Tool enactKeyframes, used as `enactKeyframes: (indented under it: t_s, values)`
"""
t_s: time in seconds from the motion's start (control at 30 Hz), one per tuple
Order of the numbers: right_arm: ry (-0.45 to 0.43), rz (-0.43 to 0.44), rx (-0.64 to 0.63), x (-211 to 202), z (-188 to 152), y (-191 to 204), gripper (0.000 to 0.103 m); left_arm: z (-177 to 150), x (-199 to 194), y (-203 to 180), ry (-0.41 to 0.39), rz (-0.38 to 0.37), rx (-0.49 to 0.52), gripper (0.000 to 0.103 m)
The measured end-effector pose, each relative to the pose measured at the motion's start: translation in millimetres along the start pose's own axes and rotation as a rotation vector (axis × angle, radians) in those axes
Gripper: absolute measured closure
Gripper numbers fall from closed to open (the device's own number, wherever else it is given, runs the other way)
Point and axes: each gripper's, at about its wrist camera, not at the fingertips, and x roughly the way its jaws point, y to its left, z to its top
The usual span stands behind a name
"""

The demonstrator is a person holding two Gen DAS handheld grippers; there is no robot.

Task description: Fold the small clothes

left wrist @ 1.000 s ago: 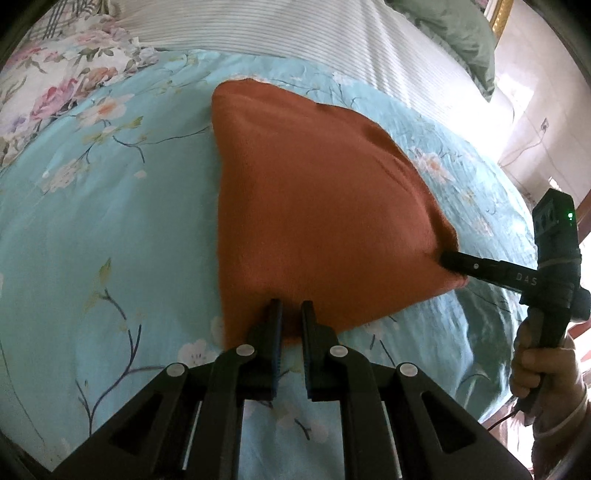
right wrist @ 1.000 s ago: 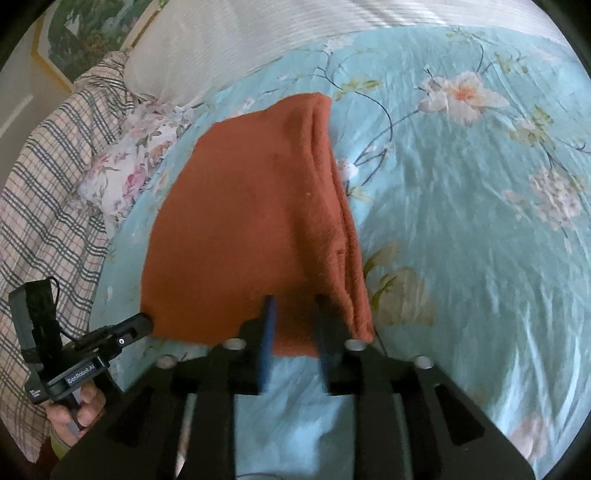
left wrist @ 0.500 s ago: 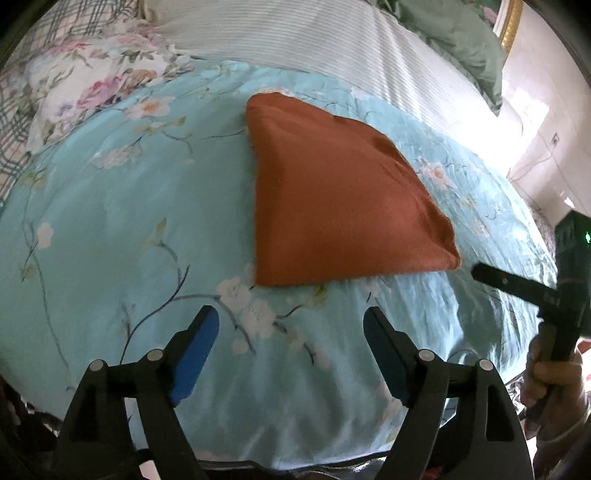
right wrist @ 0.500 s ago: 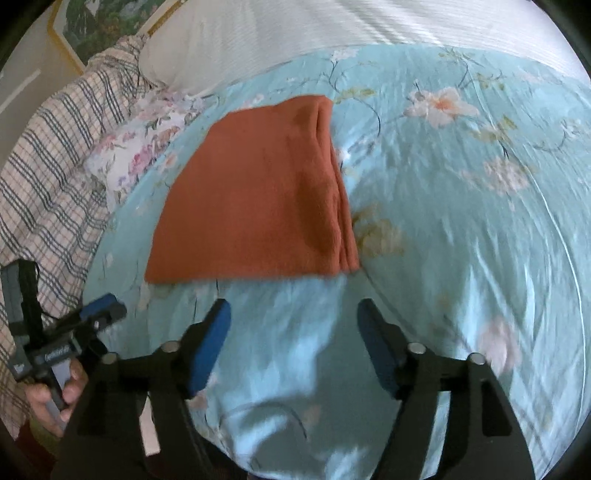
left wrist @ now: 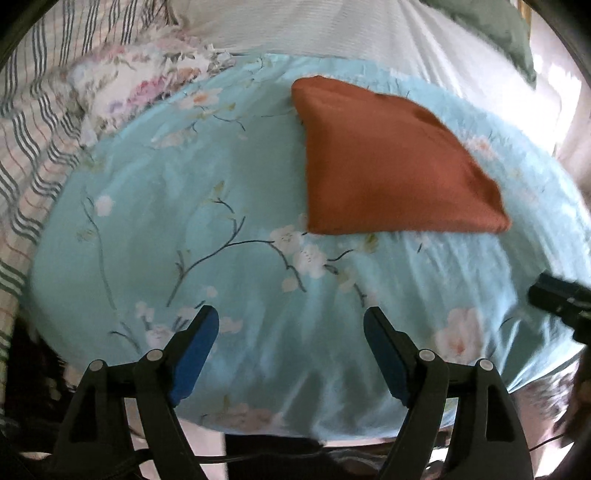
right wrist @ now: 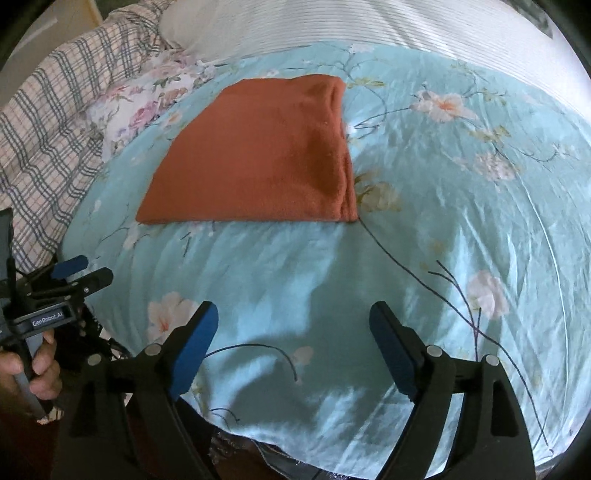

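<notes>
A rust-orange cloth [left wrist: 391, 162] lies folded flat on the light blue floral bedsheet [left wrist: 207, 192]; it also shows in the right wrist view [right wrist: 258, 151], its layered edge on the right. My left gripper [left wrist: 290, 317] is open and empty, held back near the bed's front edge, well short of the cloth. My right gripper [right wrist: 293, 314] is open and empty too, also back from the cloth. The left gripper shows at the left edge of the right wrist view [right wrist: 79, 271], the right one at the right edge of the left wrist view [left wrist: 554, 295].
A floral pillow [right wrist: 136, 107] and a plaid blanket [right wrist: 48, 122] lie to the left of the cloth. A white striped cover [right wrist: 369, 26] lies behind it. A green pillow [left wrist: 495, 26] sits far back right. The bed's front edge [right wrist: 295, 450] is just under the grippers.
Both grippers let go of the cloth's near edge, opened wide and pulled back toward the bed's front edge. The cloth stays folded flat.
</notes>
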Motion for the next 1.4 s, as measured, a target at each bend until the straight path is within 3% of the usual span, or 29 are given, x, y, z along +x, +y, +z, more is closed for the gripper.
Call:
enactKeyframes:
  t_s: [0.1, 0.3, 0.57, 0.97, 1.17, 1.4]
  values:
    - [0.001, 0.0, -0.017, -5.8, 1.5, 3.2, 0.019, 1.8, -8.9, -5.6, -0.007, -0.004, 0.045, 0.022]
    - [-0.02, -0.011, -0.049, -27.0, 12.0, 7.0, 0.017, 22.1, -36.6, -12.2, -0.083, 0.114, 0.105, 0.02]
    - [-0.089, 0.01, -0.069, -50.8, 27.8, 7.6, 0.006, 42.3, -56.4, -11.4, -0.119, 0.122, 0.106, 0.016]
    - [-0.036, 0.016, -0.06, -17.3, 35.9, 9.7, 0.006, 48.3, -26.8, -9.8, -0.069, 0.136, 0.102, 0.015]
    - [-0.044, 0.042, 0.019, 6.3, 66.0, -9.8, 0.007, 61.8, -5.1, -8.7, -0.041, 0.099, 0.079, 0.015]
    - [-0.092, 0.066, 0.125, 32.1, 124.4, -38.7, 0.011, 97.7, 18.7, -8.3, -0.051, 0.024, 0.06, 0.015]
